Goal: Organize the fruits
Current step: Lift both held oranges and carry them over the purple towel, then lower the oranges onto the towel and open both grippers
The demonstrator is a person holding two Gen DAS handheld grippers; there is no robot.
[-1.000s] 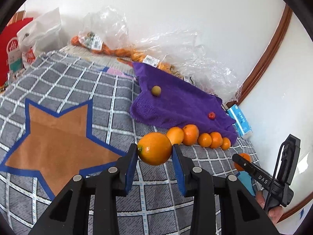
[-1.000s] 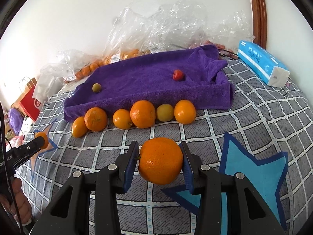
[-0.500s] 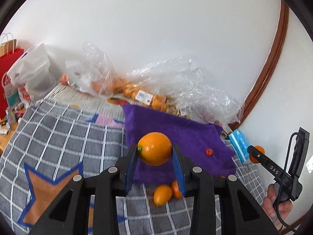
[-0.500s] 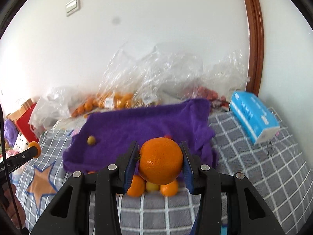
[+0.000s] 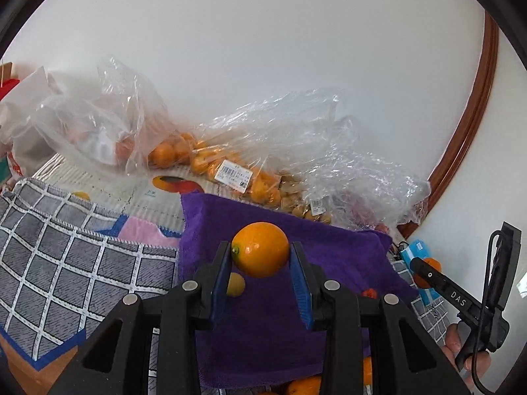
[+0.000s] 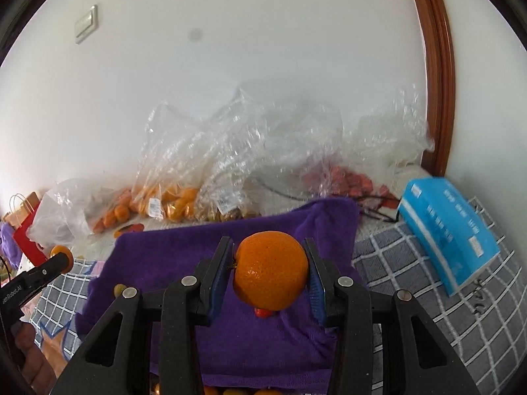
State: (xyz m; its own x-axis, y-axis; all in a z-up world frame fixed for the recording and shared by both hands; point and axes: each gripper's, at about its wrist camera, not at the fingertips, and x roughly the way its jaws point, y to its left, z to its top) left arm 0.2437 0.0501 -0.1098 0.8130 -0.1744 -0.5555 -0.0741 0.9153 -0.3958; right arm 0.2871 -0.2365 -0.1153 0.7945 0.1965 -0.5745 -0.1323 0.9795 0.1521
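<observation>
Left wrist view: left gripper (image 5: 260, 263) fingers clamp a smooth orange (image 5: 260, 249), now carried from the checked cloth to above the purple towel (image 5: 329, 263). Right wrist view: right gripper (image 6: 268, 271) likewise grips a dimpled orange (image 6: 270, 275) over the towel. Judgement: both fruits have left the row and are ready for placing.

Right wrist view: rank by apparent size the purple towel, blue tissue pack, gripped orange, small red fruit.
1. Purple towel
2. Blue tissue pack
3. Gripped orange, in the right gripper; nearness inflates it, so 2 versus 3 is unsure
4. Small red fruit, mostly hidden
</observation>
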